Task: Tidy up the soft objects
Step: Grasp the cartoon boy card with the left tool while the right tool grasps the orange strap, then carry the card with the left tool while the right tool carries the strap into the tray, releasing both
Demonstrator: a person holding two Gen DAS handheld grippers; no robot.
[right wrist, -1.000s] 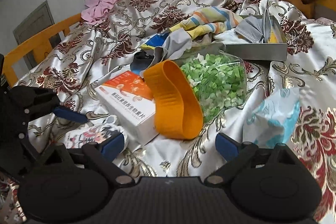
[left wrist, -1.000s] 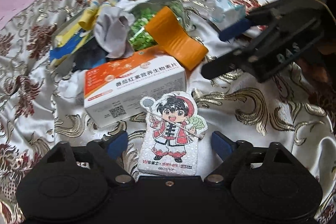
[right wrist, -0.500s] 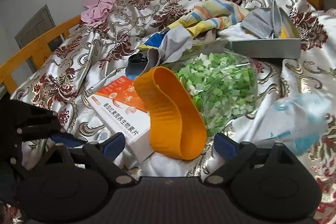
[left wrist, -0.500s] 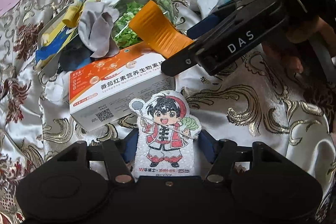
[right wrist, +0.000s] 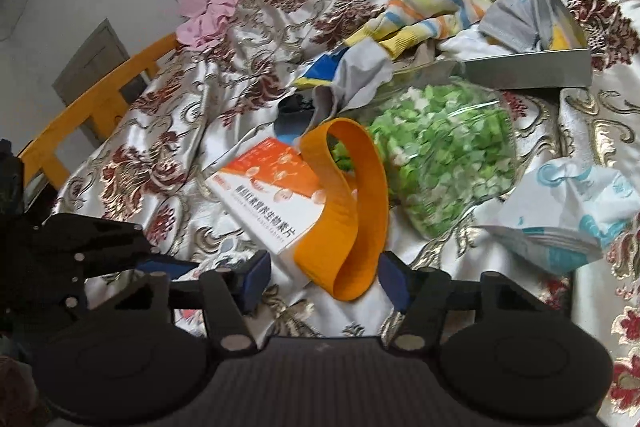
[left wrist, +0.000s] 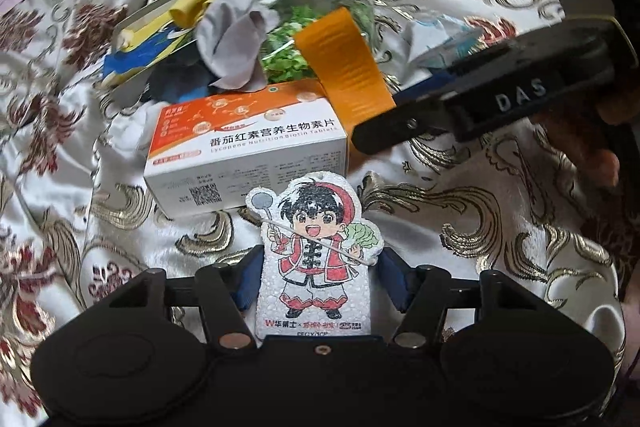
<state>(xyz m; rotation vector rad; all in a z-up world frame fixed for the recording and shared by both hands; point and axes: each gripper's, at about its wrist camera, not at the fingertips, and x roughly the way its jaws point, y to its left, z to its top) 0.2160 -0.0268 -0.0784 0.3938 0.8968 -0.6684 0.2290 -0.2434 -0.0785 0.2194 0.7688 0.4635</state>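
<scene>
Foam cartoon cutout [left wrist: 316, 263] clamped in left gripper [left wrist: 316, 281]; right gripper [right wrist: 324, 277] closing round orange band [right wrist: 344, 211].

- The right gripper [right wrist: 324, 277] is closing; the orange band [right wrist: 344, 211] stands between its blue pads [right wrist: 256, 275].
- The band leans on the tablet box [right wrist: 268, 195], beside the bag of green pieces [right wrist: 440, 163].
</scene>
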